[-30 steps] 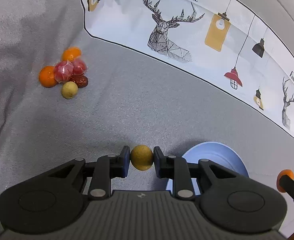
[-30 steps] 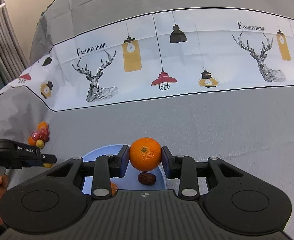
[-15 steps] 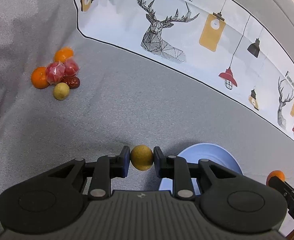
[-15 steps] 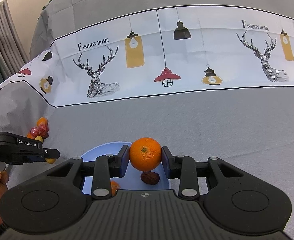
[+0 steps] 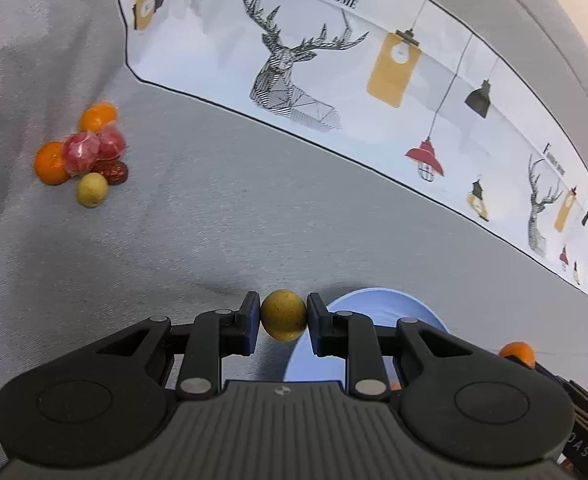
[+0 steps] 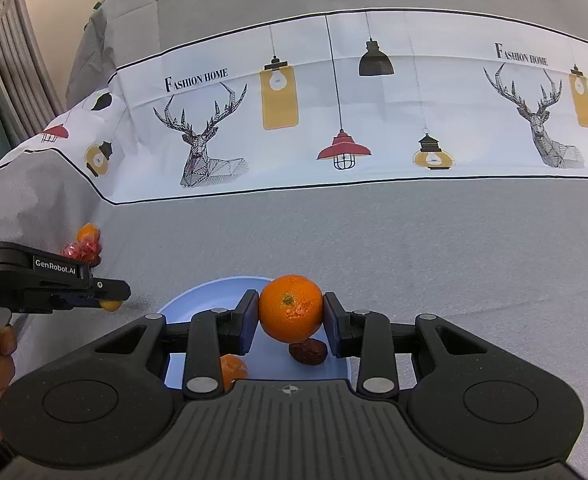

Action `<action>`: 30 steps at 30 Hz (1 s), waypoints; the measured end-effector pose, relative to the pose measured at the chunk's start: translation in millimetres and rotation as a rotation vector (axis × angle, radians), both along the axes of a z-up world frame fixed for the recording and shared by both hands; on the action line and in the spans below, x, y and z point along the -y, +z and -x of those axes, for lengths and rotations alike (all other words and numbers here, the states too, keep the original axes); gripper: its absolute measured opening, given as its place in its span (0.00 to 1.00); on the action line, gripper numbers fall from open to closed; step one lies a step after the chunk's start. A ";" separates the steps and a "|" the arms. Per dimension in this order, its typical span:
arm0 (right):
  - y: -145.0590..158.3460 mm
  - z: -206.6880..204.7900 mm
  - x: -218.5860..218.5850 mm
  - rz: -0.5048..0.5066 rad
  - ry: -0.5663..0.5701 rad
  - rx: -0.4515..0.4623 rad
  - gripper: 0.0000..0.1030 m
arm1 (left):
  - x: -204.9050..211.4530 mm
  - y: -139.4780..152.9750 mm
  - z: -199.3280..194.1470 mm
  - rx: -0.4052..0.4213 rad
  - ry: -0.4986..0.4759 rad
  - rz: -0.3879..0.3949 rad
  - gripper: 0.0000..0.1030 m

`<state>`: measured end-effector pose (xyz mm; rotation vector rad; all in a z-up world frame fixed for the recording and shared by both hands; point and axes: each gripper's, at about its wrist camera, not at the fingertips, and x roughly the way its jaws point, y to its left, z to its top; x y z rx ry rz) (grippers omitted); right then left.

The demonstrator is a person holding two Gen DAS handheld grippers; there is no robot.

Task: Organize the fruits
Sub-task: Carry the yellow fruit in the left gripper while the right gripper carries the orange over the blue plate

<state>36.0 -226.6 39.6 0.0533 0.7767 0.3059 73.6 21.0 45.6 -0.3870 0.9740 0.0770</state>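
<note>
Left wrist view: my left hand-held gripper (image 5: 284, 322) is pinched narrow on a small yellow-brown fruit (image 5: 283, 315), both pads touching its sides. Just right of it sits the blue plate (image 5: 377, 300), its rim partly under my right finger. Far up-left, the fruit pile (image 5: 84, 158) lies on the grey worktop (image 5: 254, 208), with a wide bare stretch of cloth between it and me.

Right wrist view: my right hand-held gripper (image 6: 291, 318) is clamped on an orange (image 6: 290, 307), held over the plate. Below it a dark date (image 6: 307, 352) and another orange fruit (image 6: 233, 368) lie on the plate. The left gripper pokes in from the left edge, near the plate's rim; open cloth lies ahead and right.
</note>
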 end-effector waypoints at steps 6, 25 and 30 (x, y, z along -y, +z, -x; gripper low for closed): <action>-1.2 -0.3 -1.3 0.004 0.008 -0.001 0.35 | 2.9 0.5 0.2 0.011 -0.019 0.011 0.27; -3.7 0.7 -7.0 0.015 0.024 -0.008 0.35 | 7.0 -0.2 -0.3 0.029 -0.060 0.029 0.27; -6.3 -0.4 -9.7 0.017 0.047 -0.020 0.35 | 11.1 0.6 -0.3 0.032 -0.082 0.028 0.27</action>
